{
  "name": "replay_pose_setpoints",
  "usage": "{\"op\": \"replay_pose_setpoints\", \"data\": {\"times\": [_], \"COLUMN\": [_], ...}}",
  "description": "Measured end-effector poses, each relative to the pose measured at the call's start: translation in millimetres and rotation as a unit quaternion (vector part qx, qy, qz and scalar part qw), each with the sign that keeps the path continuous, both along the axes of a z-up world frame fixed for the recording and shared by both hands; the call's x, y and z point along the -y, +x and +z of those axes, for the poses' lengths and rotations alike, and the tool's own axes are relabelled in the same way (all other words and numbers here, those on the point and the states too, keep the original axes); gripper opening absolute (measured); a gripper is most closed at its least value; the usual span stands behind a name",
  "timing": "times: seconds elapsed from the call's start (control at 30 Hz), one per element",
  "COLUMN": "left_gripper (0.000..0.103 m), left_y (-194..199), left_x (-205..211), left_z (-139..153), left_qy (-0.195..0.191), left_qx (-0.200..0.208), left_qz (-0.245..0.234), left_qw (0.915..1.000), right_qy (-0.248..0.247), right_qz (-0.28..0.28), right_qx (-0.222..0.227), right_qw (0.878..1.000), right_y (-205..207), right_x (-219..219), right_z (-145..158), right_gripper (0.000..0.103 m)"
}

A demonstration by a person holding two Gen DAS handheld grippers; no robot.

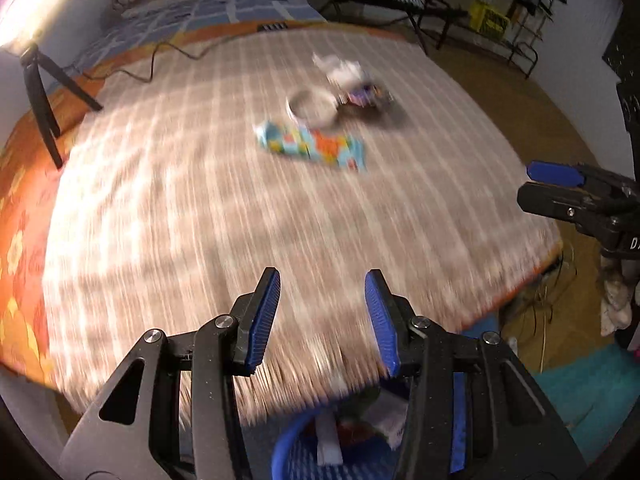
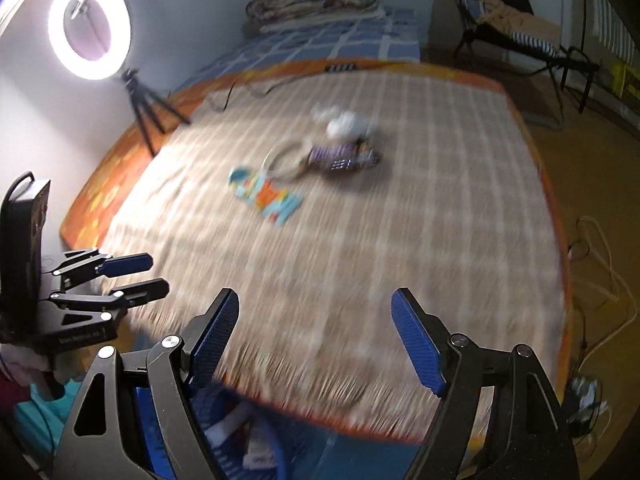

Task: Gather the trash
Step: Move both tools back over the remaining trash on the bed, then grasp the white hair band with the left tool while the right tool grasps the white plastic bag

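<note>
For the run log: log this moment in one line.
left gripper: open, empty | right gripper: open, empty | trash pile: on bed | blue basket: below grippers

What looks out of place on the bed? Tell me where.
A cluster of litter sits mid-bed: a colourful wrapper, a white ring-shaped item, crumpled white paper and a purple packet. They look strewn on the checked cover. Blur hides finer detail.

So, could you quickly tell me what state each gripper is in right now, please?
Left gripper: open, nothing between its blue ribbed pads.
Right gripper: open wide, nothing held.
</note>
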State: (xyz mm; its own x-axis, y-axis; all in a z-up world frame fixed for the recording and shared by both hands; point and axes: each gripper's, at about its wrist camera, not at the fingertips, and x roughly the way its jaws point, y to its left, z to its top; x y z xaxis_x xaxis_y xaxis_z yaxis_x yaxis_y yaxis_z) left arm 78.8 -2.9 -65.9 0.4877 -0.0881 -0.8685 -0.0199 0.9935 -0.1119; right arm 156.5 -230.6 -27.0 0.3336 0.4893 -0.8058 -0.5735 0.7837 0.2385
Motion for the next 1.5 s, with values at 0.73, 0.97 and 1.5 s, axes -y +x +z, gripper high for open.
{"op": "replay_pose_setpoints", "data": {"times": [0.73,0.97,1.5], "left_gripper": [0.034,0.026,0.002], "left_y": [154,174,182], "left_x": [-36,-37,-39], "left_z": [-26,-41,-46], "left_qy": [-0.024,-0.019,-0.010], "left_qx": [0.009,0.007,0.024], "left_qz": [0.034,0.033,0.036], "left_qw": [0.9991,0.9993,0.9990], "right_qy": [0.025,0.019,0.014], "right_qz": [-0.009,-0.009,-0.009], "right_qx": [-0.027,-0.036,-0.060], "right_qw": [0.999,0.999,0.998], "right_y": [156,173,187], "right_x": [-73,-92,-109], "right_z": [-33,-50,-74], "right_gripper": [0.078,0.078,0.028]}}
